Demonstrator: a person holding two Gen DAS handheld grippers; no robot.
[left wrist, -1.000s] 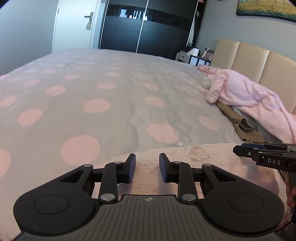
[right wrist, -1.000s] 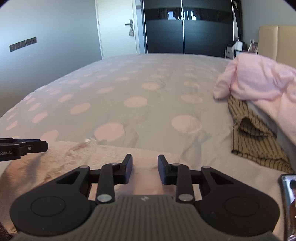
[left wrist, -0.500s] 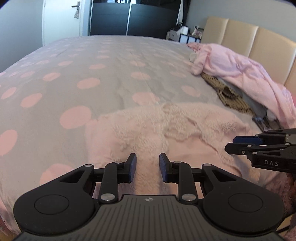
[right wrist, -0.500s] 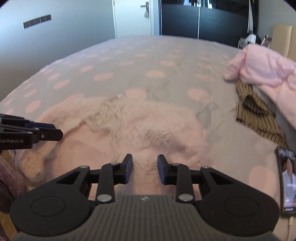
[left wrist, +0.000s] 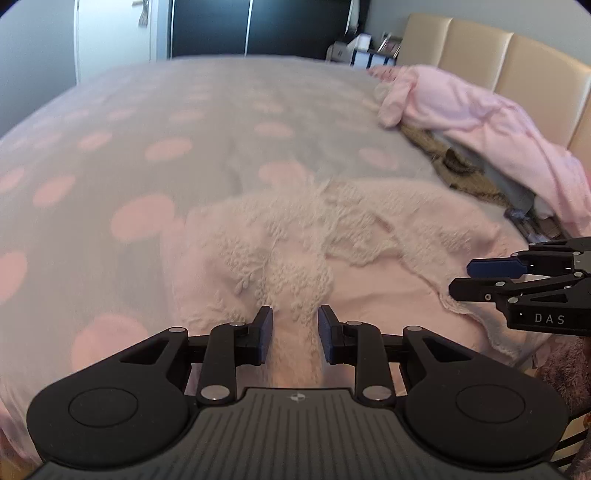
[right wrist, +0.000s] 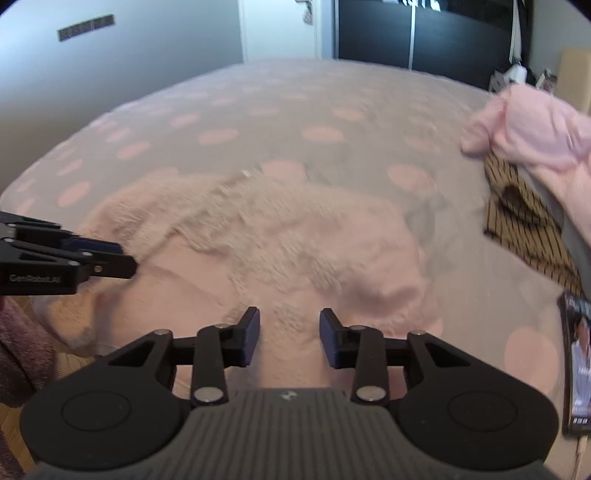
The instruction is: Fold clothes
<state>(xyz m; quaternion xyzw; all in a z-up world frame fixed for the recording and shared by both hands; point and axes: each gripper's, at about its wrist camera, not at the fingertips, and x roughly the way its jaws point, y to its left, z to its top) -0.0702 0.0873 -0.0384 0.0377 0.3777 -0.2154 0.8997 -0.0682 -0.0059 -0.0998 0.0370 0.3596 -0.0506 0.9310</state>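
A fluffy pale pink sweater (left wrist: 332, 251) lies spread on the near part of the bed; it also shows in the right wrist view (right wrist: 280, 243). My left gripper (left wrist: 294, 328) is open and empty, hovering above the sweater's near part. My right gripper (right wrist: 289, 332) is open and empty, above the sweater's near right part. The right gripper also shows from the side in the left wrist view (left wrist: 517, 280), over the sweater's right edge. The left gripper shows in the right wrist view (right wrist: 66, 258), over the sweater's left edge.
The bed has a grey cover with pink dots (left wrist: 155, 147). A pink garment (left wrist: 480, 122) and a brown striped garment (right wrist: 528, 229) lie at the right by the beige headboard (left wrist: 517, 62). A phone (right wrist: 578, 369) lies near the bed's right edge. A dark wardrobe (right wrist: 424, 33) stands behind.
Both grippers have risen and tilted down, so more of the sweater shows. The right gripper's jaws have opened a little wider. The sweater lies as before.
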